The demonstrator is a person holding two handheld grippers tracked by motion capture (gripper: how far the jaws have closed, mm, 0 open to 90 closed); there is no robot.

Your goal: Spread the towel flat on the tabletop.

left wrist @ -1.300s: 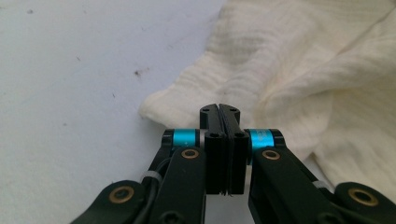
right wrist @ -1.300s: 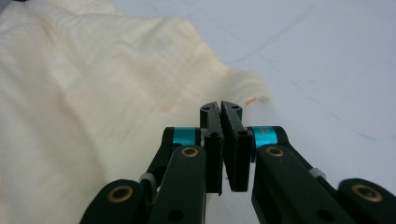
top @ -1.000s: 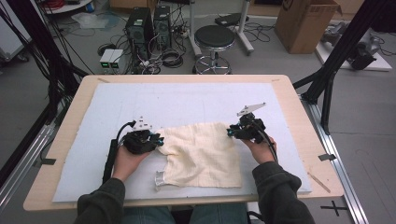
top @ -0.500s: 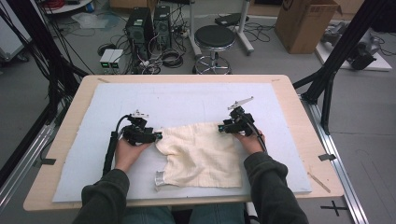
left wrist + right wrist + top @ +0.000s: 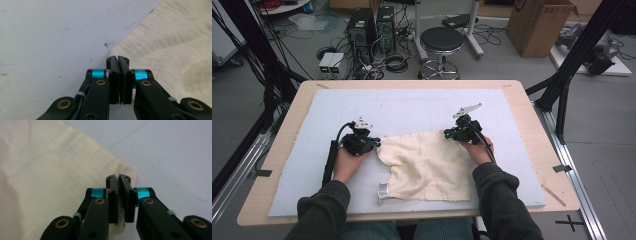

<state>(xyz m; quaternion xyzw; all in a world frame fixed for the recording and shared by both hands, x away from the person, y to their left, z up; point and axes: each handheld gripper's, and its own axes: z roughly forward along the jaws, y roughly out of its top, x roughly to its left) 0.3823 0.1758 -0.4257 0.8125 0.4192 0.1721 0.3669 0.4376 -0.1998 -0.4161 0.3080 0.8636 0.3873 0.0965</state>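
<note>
High view sat above the person's side, looking forward and down over the whole bench. Each tool camera rode low, looking along its own jaws at close range. All three shared the cream cloth, opposite far corners.

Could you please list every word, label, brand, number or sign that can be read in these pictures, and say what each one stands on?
There is no readable text.
Cardboard box on the floor: a dark printed mark near its top edge, too blurred to read.
Cream cloth: a small tag at its near left corner, too small to read.
Floor: a black tape cross near the table's corner, a marker without letters.
</note>
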